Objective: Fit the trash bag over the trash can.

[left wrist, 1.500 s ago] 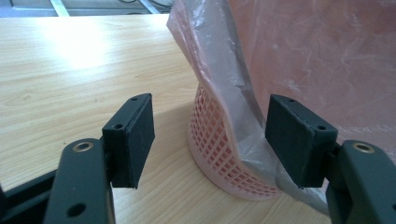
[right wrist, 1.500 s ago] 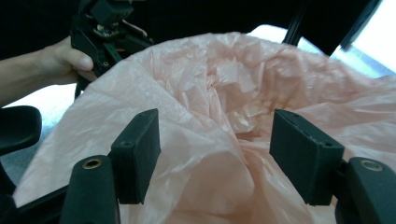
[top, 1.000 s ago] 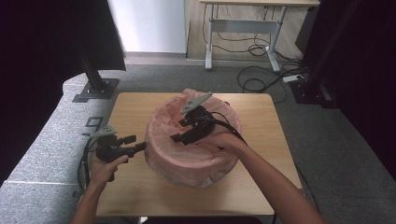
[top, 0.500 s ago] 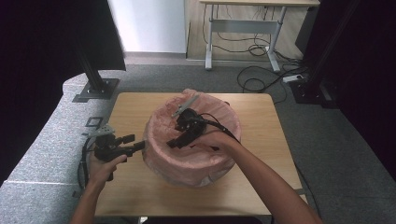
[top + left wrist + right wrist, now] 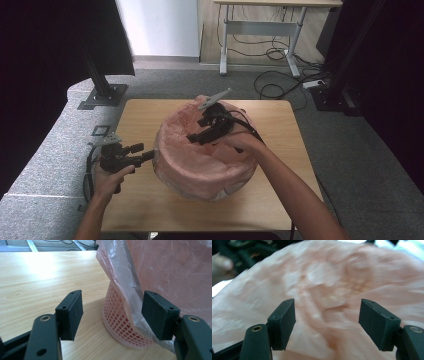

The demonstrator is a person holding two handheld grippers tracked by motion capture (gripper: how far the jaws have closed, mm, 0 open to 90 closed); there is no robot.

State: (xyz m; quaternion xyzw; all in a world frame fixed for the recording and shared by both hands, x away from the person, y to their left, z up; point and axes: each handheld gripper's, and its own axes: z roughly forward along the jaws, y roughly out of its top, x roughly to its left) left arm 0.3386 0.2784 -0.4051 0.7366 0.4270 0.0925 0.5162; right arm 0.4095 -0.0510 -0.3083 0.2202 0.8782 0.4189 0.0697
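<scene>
Nearest the person, the left claw (image 5: 145, 156) rests low over the tabletop (image 5: 135, 120) with its jaws spread and nothing pressed between them. It points at the near-left side of the pink basket (image 5: 120, 322); in the left gripper view the loose hem of the pink plastic bag (image 5: 200, 160) hangs just in front of one pad, apparently untouched. It looks parked there to steady the basket or catch the hem when needed.

The basket stands in the middle of the tabletop, its mesh wall wrapped almost entirely by the bag, which is draped over the rim and down the outside as a liner.

Farther in, the right claw (image 5: 196, 138) hovers above the bag's hollow, tilted towards the left rim. Its jaws have just been opening and stand apart with only crumpled film beneath them, nothing pinched. The likely aim is to press the liner into the basket.

Beyond the tabletop lie grey carpet (image 5: 165, 80), a desk frame (image 5: 260, 30) and cables.
</scene>
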